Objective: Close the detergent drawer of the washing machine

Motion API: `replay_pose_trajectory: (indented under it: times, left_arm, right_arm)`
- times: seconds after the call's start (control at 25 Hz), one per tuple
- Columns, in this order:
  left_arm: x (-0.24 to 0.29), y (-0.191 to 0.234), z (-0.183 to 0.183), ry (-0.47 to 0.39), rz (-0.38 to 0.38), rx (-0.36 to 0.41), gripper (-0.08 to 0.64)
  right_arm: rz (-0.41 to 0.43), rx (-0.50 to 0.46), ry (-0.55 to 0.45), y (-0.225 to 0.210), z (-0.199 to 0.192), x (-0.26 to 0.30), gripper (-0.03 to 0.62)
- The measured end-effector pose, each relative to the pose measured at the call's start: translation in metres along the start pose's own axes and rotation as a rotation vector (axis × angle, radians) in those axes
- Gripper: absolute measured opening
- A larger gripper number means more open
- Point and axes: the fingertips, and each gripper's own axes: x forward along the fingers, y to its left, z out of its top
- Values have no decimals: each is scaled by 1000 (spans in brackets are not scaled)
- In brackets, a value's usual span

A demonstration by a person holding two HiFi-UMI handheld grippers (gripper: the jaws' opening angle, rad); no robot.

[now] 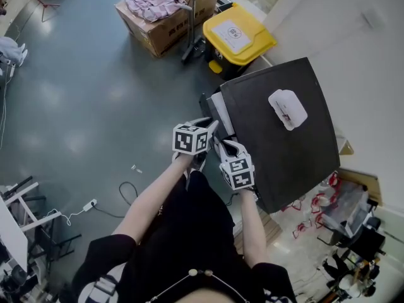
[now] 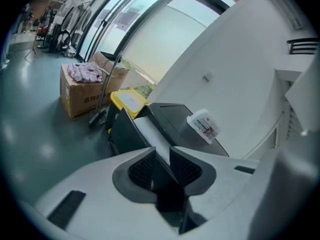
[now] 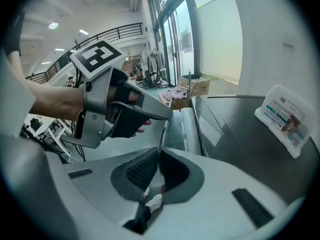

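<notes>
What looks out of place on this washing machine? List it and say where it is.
The detergent drawer juts out of the front of the washing machine, not pushed home. A white packet lies askew on the machine's dark top. Nothing looks spilled or damaged.

The washing machine (image 2: 172, 119) has a dark top with a white packet (image 2: 202, 125) on it, and its drawer (image 2: 127, 134) sticks out in front. The left gripper (image 2: 162, 152) is right at the drawer, jaws apart, with the drawer's edge running into the gap. Behind the washing machine stands a yellow bin (image 2: 128, 101), and farther behind it a cardboard box (image 2: 80, 98) with pink clothes (image 2: 85, 73) on top.
</notes>
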Motion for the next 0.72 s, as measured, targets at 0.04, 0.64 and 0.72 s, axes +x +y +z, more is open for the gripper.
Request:
replay_pose_trajectory:
  times: [0.04, 0.64, 0.72]
  left_arm:
    - [1, -1, 1, -2, -6, -1, 87]
    - [-1, 16, 0, 45, 122, 49, 87]
    - [2, 16, -1, 46, 105, 18, 88]
  right_arm:
    - [-3, 0, 0, -1, 0, 0, 21]
    - [-21, 18, -20, -5, 0, -3, 20]
    - [-29, 19, -21, -7, 0, -3, 20]
